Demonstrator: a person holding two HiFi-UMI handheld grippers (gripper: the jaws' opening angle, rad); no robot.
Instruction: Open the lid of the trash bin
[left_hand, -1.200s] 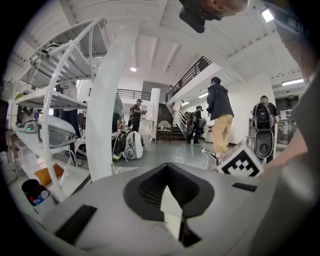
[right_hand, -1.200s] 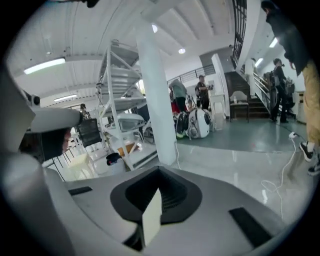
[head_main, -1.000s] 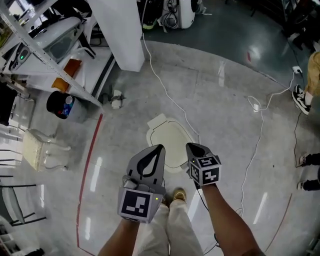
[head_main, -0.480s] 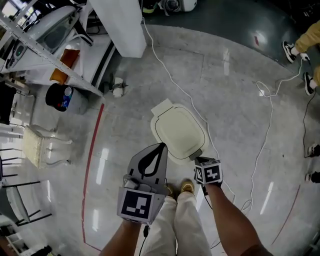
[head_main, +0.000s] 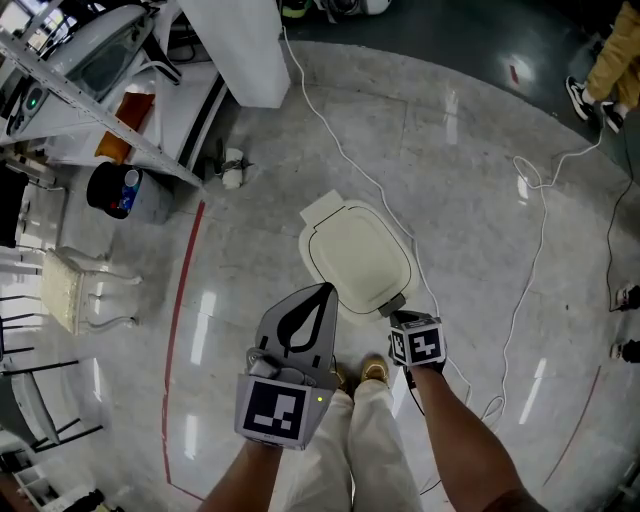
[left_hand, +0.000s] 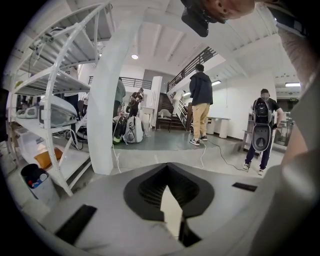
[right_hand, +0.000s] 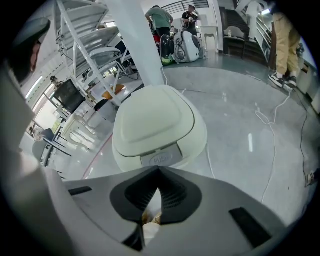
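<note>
Both the left fingers (left_hand: 150, 187) and right fingers (right_hand: 137, 192) are closed and empty; the right tips, right by the push tab (right_hand: 161, 159), could skid onto the lid (right_hand: 152, 117), leaving it shut.

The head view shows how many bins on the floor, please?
2: a closed cream bin just ahead of the right gripper, and a dark-lined bin by the shelving at left. Others may hide under shelves.

1 trash bin (head_main: 358, 258); left gripper (head_main: 321, 293), right gripper (head_main: 393, 304): 2 tot.
</note>
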